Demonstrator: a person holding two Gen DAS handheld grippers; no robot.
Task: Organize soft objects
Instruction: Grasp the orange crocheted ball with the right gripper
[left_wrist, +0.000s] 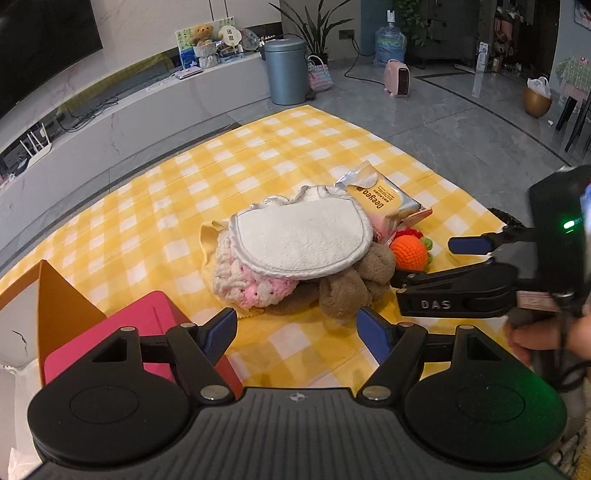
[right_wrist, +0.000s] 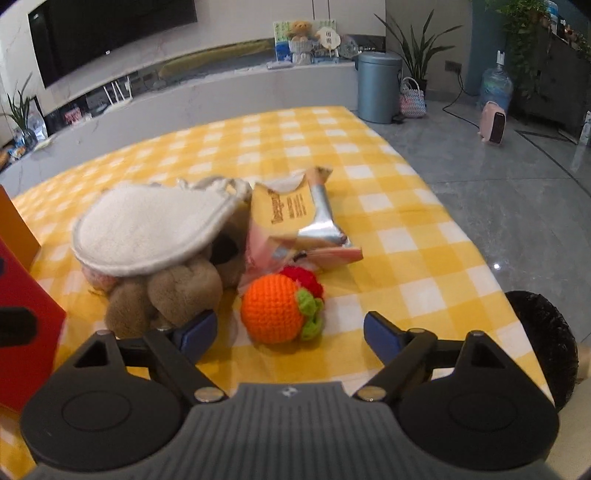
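Surface: a table under a yellow-and-white checked cloth (left_wrist: 295, 147), lightly creased, its far edge meeting grey polished floor tiles (left_wrist: 461, 122).
Pile of soft objects: heaped near the middle of the cloth; a white terry pad (left_wrist: 299, 240) lies on top, tilted, over a pink-and-white knit piece (left_wrist: 240, 280) and a brown plush toy (left_wrist: 354, 284).
Packet: a yellow and silver snack packet (right_wrist: 295, 218) leans against the far right side of the pile.
Crocheted fruit: an orange crocheted ball (right_wrist: 273, 308) with green leaves rests on the cloth just right of the plush toy; a red crocheted piece (right_wrist: 303, 278) touches it behind.
Boxes: a red box (left_wrist: 110, 332) and an orange box (left_wrist: 59, 306) stand at the left edge of the table.
Left gripper (left_wrist: 297, 332): jaws wide apart, nothing between them, poised before the near side of the pile.
Right gripper (right_wrist: 290, 332): jaws wide apart and empty, the orange ball just ahead of the gap; its left finger sits against the plush toy.
Room: a dark television (right_wrist: 110, 33) above a long pale marble bench (left_wrist: 147, 107); a grey-blue bin (left_wrist: 286, 70), a potted plant (left_wrist: 314, 29), a water bottle (left_wrist: 389, 46) and a pink heater (left_wrist: 397, 77) stand on the floor.
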